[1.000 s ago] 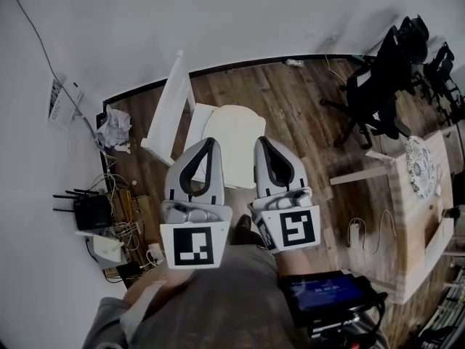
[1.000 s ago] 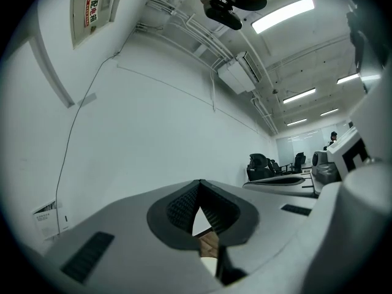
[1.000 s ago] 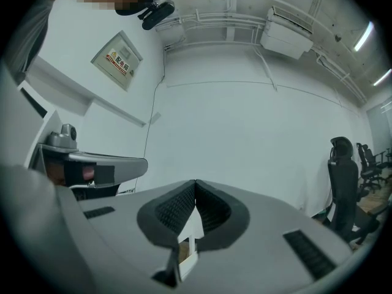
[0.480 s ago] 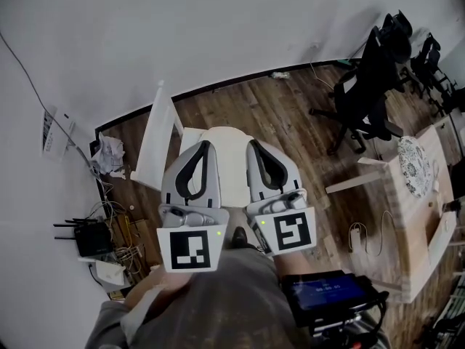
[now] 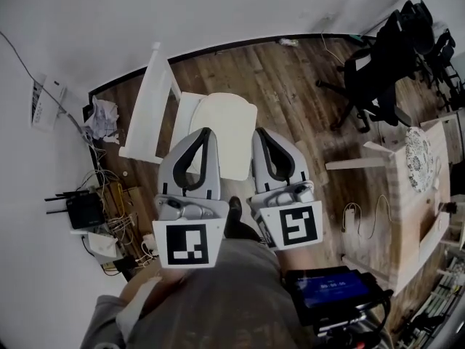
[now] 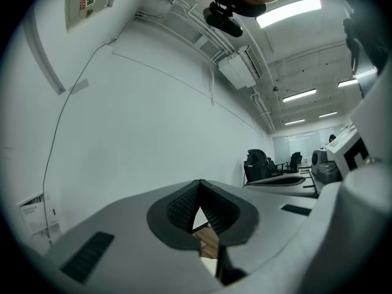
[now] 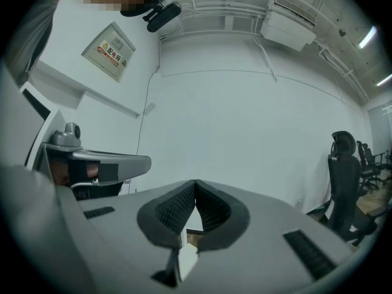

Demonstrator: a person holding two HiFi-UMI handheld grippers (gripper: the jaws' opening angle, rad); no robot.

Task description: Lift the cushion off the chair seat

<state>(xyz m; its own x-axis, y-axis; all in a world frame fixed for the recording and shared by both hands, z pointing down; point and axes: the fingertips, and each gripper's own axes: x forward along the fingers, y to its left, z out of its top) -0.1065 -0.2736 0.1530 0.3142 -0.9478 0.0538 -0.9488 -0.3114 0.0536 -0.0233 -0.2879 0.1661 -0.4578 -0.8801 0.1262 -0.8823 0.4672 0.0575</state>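
Two tools hang side by side over the white chair (image 5: 145,111). The left tool (image 5: 205,131) has its jaws closed tip to tip, with nothing between them. Just beside it, the right tool (image 5: 259,131) is likewise closed and empty. The cream cushion (image 5: 227,118) lies flat on the seat, beneath both tips.

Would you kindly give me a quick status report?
Left gripper and right gripper shut, empty. Cushion on chair seat, untouched. Nothing in the way.
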